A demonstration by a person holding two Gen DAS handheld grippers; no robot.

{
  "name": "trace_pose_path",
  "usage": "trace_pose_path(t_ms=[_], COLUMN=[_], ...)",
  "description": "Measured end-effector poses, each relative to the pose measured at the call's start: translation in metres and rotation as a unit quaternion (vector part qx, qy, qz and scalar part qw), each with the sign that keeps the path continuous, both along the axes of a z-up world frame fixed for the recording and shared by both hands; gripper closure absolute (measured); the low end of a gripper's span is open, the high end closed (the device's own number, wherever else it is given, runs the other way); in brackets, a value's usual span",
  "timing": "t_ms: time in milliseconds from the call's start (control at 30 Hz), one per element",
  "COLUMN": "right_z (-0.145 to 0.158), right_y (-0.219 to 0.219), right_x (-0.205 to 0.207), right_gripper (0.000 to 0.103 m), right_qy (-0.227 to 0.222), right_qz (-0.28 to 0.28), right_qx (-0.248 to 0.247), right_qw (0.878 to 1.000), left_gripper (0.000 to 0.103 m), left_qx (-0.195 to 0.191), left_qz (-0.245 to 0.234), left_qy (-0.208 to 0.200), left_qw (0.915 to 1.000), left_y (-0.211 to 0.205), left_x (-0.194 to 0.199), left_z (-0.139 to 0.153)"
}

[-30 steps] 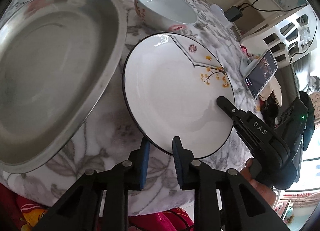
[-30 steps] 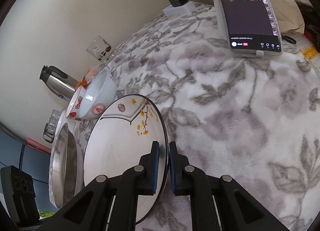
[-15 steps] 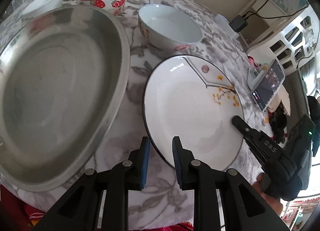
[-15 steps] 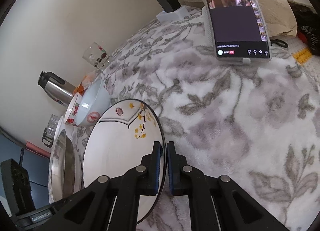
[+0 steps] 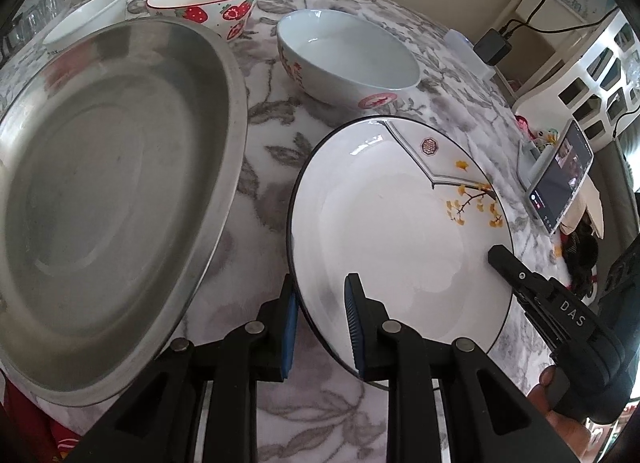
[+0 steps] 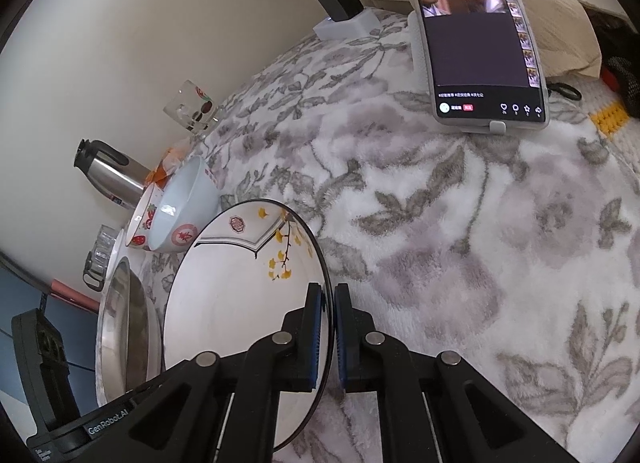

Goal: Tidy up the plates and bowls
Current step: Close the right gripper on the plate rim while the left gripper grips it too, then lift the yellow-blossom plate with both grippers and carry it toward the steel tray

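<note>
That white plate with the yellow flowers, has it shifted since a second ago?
Yes. In the right wrist view the plate, clamped in the right tongs, now sits farther from the phone and nearer the pale bowl.

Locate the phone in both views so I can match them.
Left wrist: phone at the right edge, propped upright, beyond the plate.
Right wrist: phone at top right, large, screen facing the camera.
Shared landmark: the plate, clamped at its rim by the right gripper.

Big steel pan (image 5: 112, 191) sits left of white black-rimmed plate (image 5: 392, 231); pale bowl (image 5: 348, 57) behind plate, strawberry-print bowl (image 5: 208, 3) further back-left, propped phone (image 5: 560, 179) on right.
</note>
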State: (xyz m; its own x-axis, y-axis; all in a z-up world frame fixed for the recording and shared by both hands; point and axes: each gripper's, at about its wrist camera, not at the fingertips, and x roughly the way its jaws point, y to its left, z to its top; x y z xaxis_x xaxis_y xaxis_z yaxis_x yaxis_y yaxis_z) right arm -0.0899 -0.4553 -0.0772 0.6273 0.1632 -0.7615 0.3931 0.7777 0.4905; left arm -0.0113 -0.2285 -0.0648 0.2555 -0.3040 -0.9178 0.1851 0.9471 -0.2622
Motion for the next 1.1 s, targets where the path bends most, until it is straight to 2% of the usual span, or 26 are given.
trace_pose_path(t_ms=[100,267,433,900,1100], right_z=[-0.002,-0.006,-0.007,-0.001,0.007], right_y=[-0.003,-0.006,-0.006,0.005,0.005], right_x=[0.001,-0.001,0.001,-0.002,-0.01], right_gripper=[0.095,0.094,0.092,0.093,0.093], right_qy=[-0.003,-0.011,-0.009,-0.006,-0.007], right_qz=[-0.002,-0.01,-0.013,-0.008,-0.005], right_qx=[0.013,0.034,0.036,0.006,-0.004], right_qw=[1.0,0.999,0.999,1.0,1.0], left_gripper=[0.08,0.08,0.08,0.081,0.081], left_qx=[-0.009,-0.005,-0.006,0.002,-0.001], left_qz=[0.005,0.003,0.001,0.001,-0.015], left_qy=[0.011,0.007,0.007,0.005,-0.022], left_qw=[0.9999,1.0,1.0,1.0,0.9996], left_y=[-0.001,-0.002,-0.001,0.001,-0.003], left_x=[0.002,0.0,0.0,0.0,-0.006], left_z=[-0.005,-0.003,-0.003,0.003,0.019])
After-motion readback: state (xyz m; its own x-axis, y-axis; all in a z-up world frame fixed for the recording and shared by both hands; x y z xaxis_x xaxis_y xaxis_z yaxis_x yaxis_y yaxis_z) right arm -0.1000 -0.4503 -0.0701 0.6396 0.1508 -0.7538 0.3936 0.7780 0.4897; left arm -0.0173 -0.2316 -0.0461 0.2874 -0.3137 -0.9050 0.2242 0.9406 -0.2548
